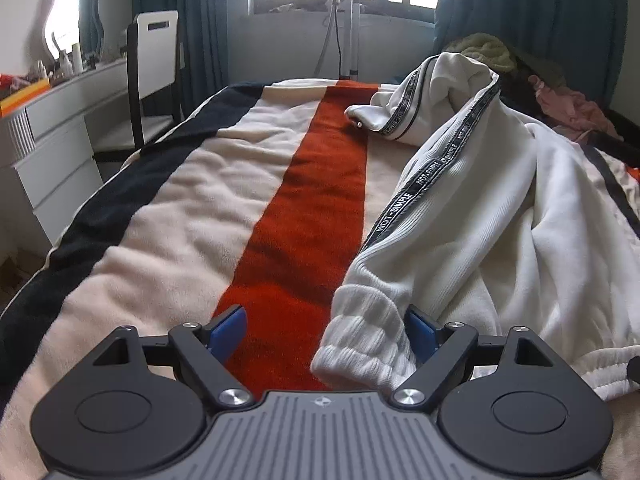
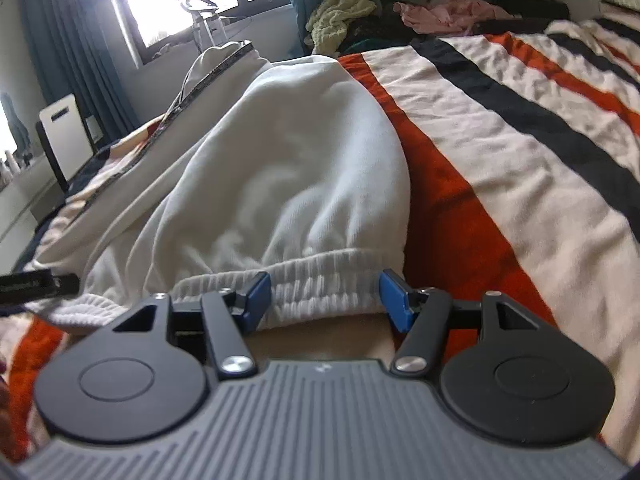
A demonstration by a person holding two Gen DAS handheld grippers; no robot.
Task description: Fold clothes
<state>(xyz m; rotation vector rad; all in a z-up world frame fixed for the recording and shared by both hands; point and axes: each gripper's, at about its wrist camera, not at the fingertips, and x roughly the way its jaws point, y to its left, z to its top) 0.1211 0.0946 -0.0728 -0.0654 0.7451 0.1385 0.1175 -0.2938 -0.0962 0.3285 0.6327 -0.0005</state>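
The white jacket [image 1: 500, 200] lay crumpled on the bed, over the striped blanket [image 1: 192, 200]. One sleeve with a black lettered tape ran from the jacket body toward the window end of the bed, and the ribbed cuff [image 1: 364, 344] of another sleeve lay at the near end of the jacket. The ribbed hem [image 2: 320, 284] formed the near edge of the jacket body.

The left gripper [image 1: 322, 334] had its fingers wide apart, with the cuff lying between them, close to one blue pad. The right gripper [image 2: 324, 298] also had its fingers apart, one on each side of a part of the hem. Neither seemed to press the cloth.

The jacket was not flat and no neat fold was visible, so I judged that the work was at spreading it or at an early fold. To do this well, each gripper should close only when the thick ribbed band sits deep between the pads, since a shallow bite on such a bulky edge could slip. Both ends should then move together and stay low, so that the cloth is not dragged into new wrinkles or onto the pile of clothes [image 2: 344, 12] beyond the jacket.
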